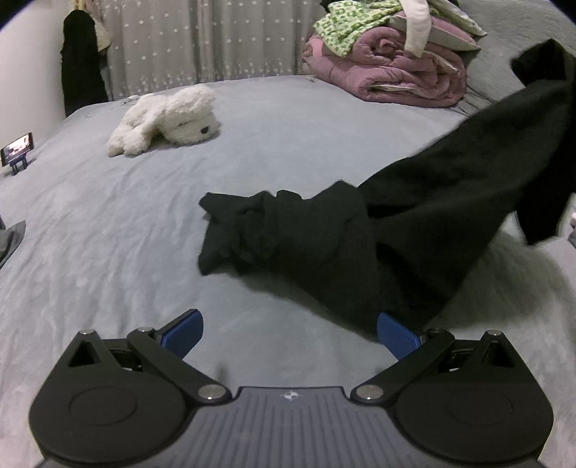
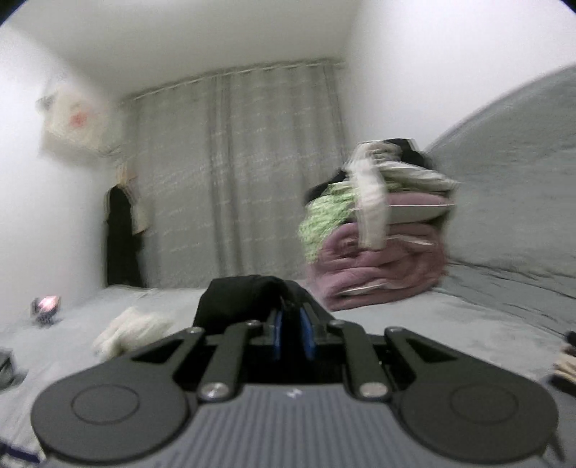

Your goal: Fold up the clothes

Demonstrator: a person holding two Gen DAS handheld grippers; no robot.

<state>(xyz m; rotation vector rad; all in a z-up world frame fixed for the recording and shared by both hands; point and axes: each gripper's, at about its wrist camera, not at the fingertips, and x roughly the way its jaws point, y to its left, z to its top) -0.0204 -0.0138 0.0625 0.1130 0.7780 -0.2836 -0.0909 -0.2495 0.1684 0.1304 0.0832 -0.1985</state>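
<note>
A black garment [image 1: 324, 244] lies crumpled on the grey bed sheet [image 1: 108, 252], and one end of it rises off the bed toward the upper right of the left wrist view. My left gripper [image 1: 289, 331] hovers open just in front of the garment, its right blue pad [image 1: 397, 333] close to the cloth's near edge. In the right wrist view my right gripper [image 2: 291, 324] points level and is shut on a bunch of the black garment [image 2: 241, 295], which hangs over its fingertips. That view is blurred.
A white plush toy [image 1: 169, 118] lies on the far left of the bed. A folded pink quilt [image 1: 385, 72] with a green patterned cloth [image 1: 345, 21] on top sits at the back right. A phone on a stand [image 1: 16, 149] is at the left edge. Grey curtain [image 1: 201, 43] behind.
</note>
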